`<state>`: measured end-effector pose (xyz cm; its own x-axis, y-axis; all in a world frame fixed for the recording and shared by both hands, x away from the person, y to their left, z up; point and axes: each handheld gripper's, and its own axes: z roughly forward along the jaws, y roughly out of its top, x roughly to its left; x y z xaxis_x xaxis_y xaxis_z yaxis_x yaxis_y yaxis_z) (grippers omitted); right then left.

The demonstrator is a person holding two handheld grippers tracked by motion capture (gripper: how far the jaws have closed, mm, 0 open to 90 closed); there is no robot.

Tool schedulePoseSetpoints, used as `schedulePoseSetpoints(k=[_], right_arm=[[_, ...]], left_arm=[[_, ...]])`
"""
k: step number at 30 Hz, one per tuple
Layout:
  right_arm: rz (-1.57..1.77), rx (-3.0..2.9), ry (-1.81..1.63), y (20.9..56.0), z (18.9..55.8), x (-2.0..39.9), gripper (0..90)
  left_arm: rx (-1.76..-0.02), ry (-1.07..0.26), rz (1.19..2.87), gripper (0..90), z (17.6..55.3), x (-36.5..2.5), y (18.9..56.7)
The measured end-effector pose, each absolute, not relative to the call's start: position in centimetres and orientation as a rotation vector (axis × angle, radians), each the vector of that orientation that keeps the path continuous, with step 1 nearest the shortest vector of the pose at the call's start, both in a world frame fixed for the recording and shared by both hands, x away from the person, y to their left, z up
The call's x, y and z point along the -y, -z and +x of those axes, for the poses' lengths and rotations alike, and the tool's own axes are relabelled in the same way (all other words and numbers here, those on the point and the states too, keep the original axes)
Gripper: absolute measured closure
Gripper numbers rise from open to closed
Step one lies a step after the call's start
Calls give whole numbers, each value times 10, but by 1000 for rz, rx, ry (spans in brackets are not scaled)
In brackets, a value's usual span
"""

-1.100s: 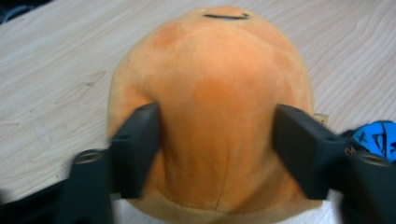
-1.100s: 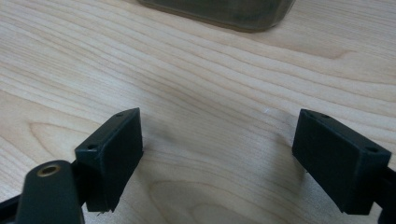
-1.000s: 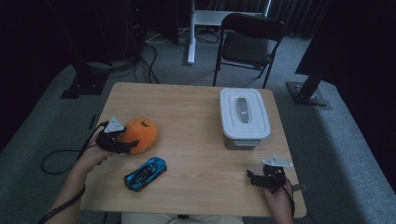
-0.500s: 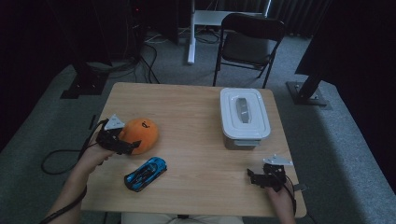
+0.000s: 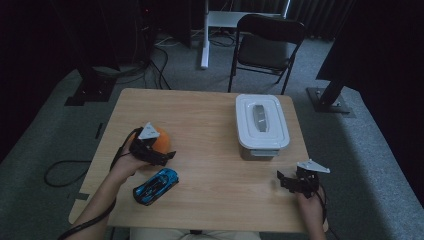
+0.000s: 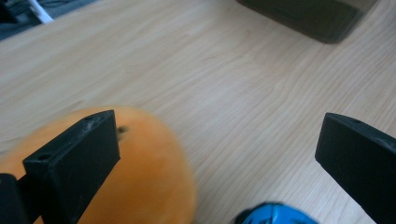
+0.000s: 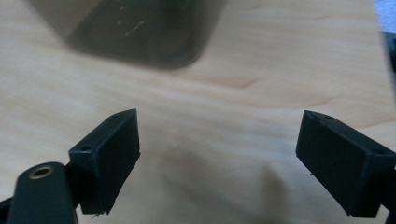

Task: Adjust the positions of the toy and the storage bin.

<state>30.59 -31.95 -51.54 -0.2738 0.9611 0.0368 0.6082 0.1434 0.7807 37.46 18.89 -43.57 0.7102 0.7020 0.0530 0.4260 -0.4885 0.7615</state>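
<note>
Left claw (image 5: pixel 159 152) sits over the orange (image 5: pixel 162 142) on the left part of the bench (image 5: pixel 210 200), jaws spread wide and holding nothing. In the left gripper view the orange (image 6: pixel 140 177) lies low and to the left: one jaw stands in front of it, the other is well off to the right with bare wood between. So the fruit is not centred in the gap. It lies toward the left jaw's side, and the coming move, as I judge it, turns on shifting the claw that way before closing.

Blue toy car (image 5: pixel 156 185) just beside the orange on the near side, apart from it in the high view; its roof edge shows at the bottom of the left gripper view (image 6: pixel 273 214). Long axis runs diagonally, nose toward the bench's middle. Left hand is much the nearer to both.

Right claw (image 5: pixel 286 181) rests near the front right corner of the bench, released, jaws wide, nothing between them. White lidded box (image 5: pixel 261 122) stands beyond it on the right half, well apart from the orange.

Materials:
- orange: rounded, matte, finely dimpled skin, dark stem spot near the top (should take a squeeze without slipping, I think)
- car: glossy hard plastic, low and streamlined
- box: smooth plastic, rounded-rectangular, recessed grip in the lid
- bench: pale wood grain, flat, unmarked
</note>
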Motion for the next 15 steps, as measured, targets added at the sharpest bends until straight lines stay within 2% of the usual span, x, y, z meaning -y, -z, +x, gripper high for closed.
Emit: schedulePoseSetpoints(k=[15], right_arm=[[1530, -1880, -917, 512, 353, 334, 132]], left_arm=[[-850, -363, 2154, 4, 403, -112, 463]])
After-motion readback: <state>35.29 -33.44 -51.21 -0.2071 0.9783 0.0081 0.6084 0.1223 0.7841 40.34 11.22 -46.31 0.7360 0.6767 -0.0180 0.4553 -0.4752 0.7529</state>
